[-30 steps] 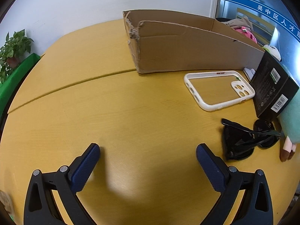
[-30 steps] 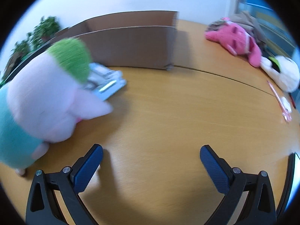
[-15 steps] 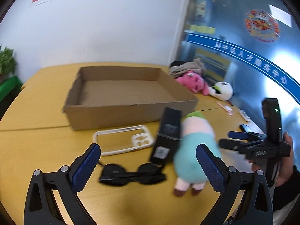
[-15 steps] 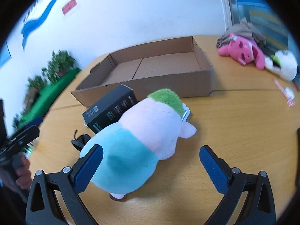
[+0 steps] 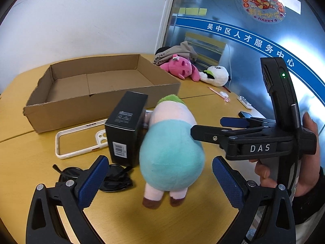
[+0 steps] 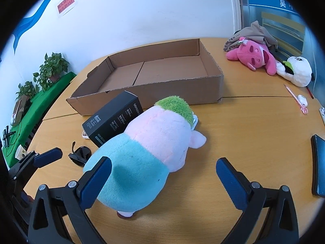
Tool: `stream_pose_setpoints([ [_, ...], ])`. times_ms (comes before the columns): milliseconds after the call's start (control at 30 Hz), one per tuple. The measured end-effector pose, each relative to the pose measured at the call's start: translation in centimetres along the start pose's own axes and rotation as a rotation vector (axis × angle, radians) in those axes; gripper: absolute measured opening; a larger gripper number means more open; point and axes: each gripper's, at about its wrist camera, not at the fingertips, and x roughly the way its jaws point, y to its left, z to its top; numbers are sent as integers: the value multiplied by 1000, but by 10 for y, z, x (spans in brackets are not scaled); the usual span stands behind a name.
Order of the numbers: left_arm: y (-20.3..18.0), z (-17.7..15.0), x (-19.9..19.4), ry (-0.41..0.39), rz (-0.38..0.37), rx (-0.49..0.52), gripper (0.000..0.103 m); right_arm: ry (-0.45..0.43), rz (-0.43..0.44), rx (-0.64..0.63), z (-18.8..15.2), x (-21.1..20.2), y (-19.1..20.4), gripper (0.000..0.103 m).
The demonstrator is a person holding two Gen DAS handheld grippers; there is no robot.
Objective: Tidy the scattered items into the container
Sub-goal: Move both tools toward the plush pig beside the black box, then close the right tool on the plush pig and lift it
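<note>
Four scattered items lie on the wooden counter (image 6: pixel 254 134), just in front of the empty cardboard box (image 6: pixel 154 75). Largest is the plush toy (image 6: pixel 146 148), face-down, leaning against the black carton (image 6: pixel 113 120). The white phone case (image 5: pixel 81 140) lies flat beside the carton; folded sunglasses (image 5: pixel 95 177) lie nearest the left gripper (image 5: pixel 160 181). Both the left gripper and the right gripper (image 6: pixel 162 181) hang above the counter with fingers wide apart, holding nothing, both aimed at the plush.

Risks, as judged: two grippers converging on one toy may collide. Lifting the plush may topple the tilted carton onto the case. A shallow pinch on soft fabric may slip short of the box wall.
</note>
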Motion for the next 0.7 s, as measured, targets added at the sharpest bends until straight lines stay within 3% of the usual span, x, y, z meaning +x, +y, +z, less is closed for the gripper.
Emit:
stream_pose_setpoints([
  [300,-12,1,23,38,-61,19,103,3,30,25,-1,0,-8,103],
  [700,-17,0,50,91,-59,47,97,23,87,45,-2,5,-16,102],
])
